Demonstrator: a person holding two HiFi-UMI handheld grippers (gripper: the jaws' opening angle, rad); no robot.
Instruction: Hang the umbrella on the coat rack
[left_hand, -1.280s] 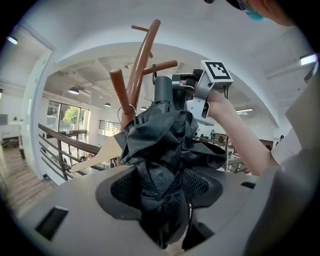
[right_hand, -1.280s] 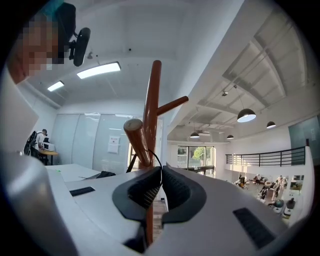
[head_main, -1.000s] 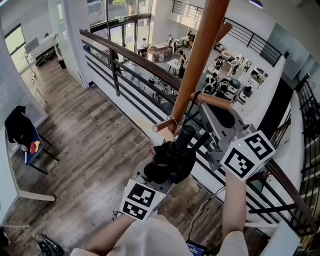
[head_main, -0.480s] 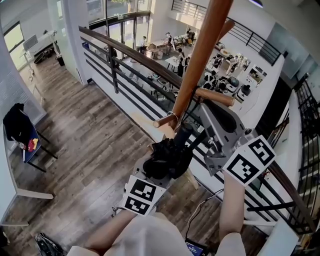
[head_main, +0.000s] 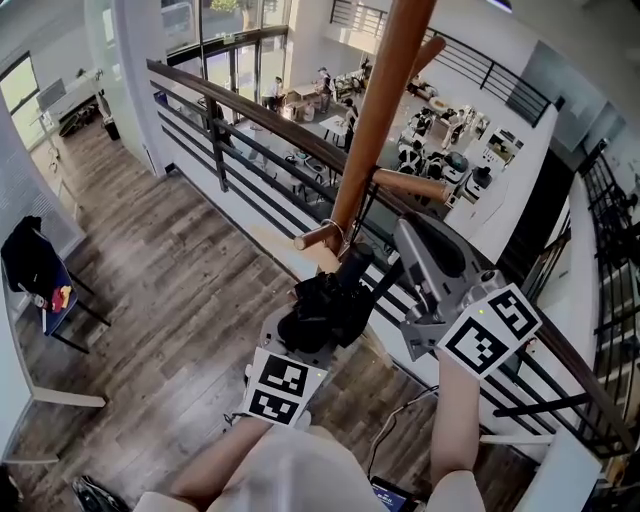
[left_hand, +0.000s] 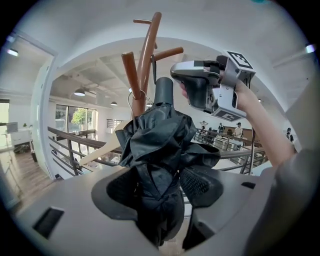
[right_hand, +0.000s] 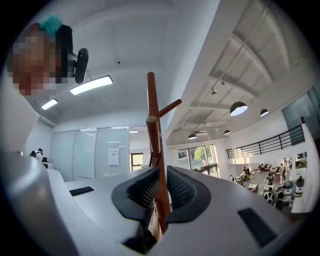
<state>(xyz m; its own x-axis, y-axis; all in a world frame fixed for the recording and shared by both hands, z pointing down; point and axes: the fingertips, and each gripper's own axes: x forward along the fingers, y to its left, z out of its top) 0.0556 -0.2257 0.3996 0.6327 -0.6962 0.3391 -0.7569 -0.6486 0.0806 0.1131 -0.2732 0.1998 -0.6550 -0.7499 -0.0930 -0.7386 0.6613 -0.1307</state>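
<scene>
Railing (head_main: 213, 140): it runs just behind the coat rack (head_main: 378, 110) with an open drop beyond. Anything you knock loose here may, I judge, go through it and not land at your feet.
Left claw (left_hand: 162, 187): its jaws are spread wide and pressed on the umbrella's folded cloth, not on the stiff handle (left_hand: 164, 92). Soft cloth can creep between the pads, so tilting your wrist may let the bundle slide out.
Umbrella (head_main: 322, 312): it sits in your left claw, handle up, just beside the pole and near the lower peg. No view plainly shows its strap over a peg, so letting go now risks a drop.
Lower peg (head_main: 312, 238): it is short and slopes upward. A strap laid only on its tip may slip off once the weight swings.
Pole (head_main: 350, 200): it is tall and slim. A push from either claw could rock the whole rack toward the railing.
Upper peg (head_main: 415, 186): it juts out just above your right claw, so lifting that hand straight up would strike it.
Right claw (right_hand: 161, 172): its jaws stand only a little apart with nothing pinched, and the rack's wood shows through the gap. It is close to the pole and the handle, so a careless sweep could bump the umbrella out of your left grip. It is not placed to catch a fall.
</scene>
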